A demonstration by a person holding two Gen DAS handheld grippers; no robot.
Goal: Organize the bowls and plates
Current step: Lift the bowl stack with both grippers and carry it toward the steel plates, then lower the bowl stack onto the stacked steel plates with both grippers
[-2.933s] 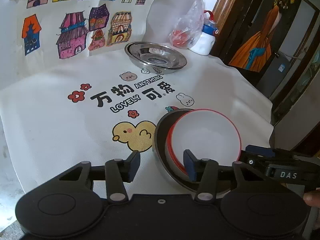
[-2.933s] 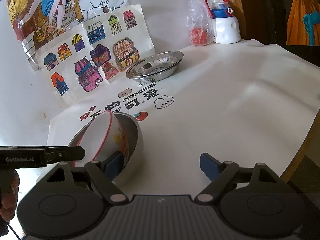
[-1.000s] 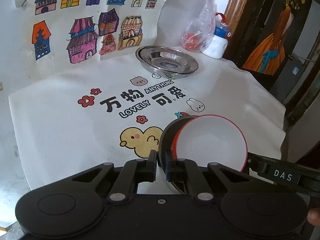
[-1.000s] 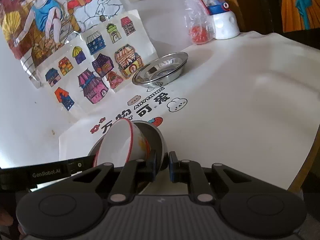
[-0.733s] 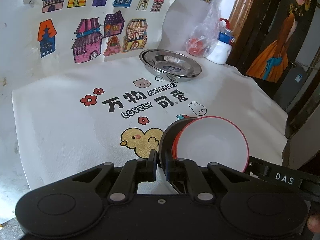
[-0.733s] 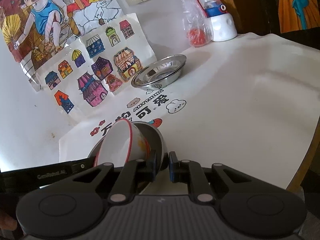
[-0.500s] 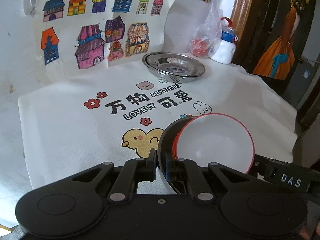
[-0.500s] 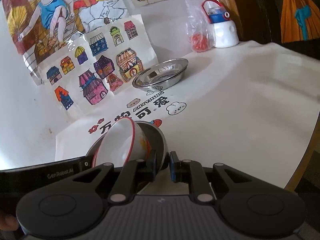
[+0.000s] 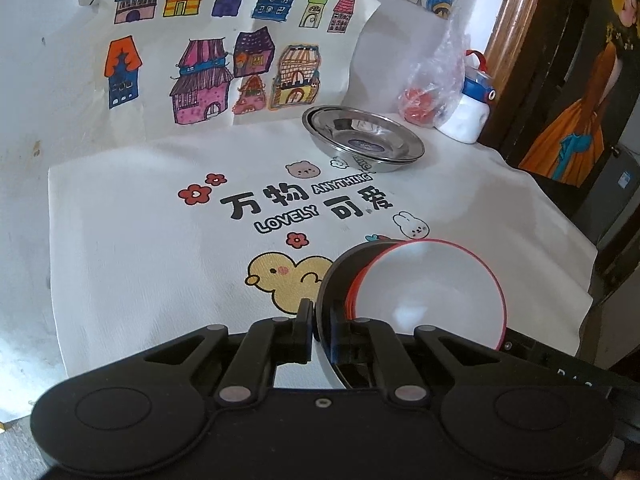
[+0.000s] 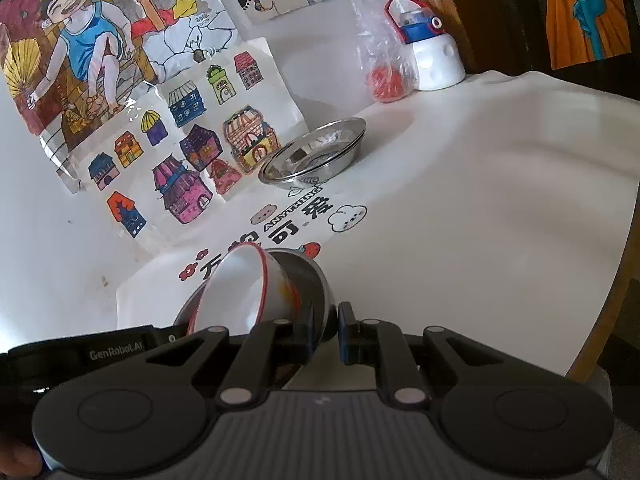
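A steel bowl holds a white bowl with a red rim, and both are lifted above the table and tilted. My left gripper is shut on the steel bowl's near rim. My right gripper is shut on the opposite rim of the steel bowl, with the white bowl leaning inside it. A stack of steel plates sits at the back of the table by the wall; it also shows in the right wrist view.
A white printed tablecloth covers the table. A plastic bag with red things and a white bottle with a blue lid stand at the back right. House drawings lean on the wall. The table's right edge drops off.
Both grippers closed on the steel bowl's rim, then rose with both bowls; the table and plates now look lower and farther.
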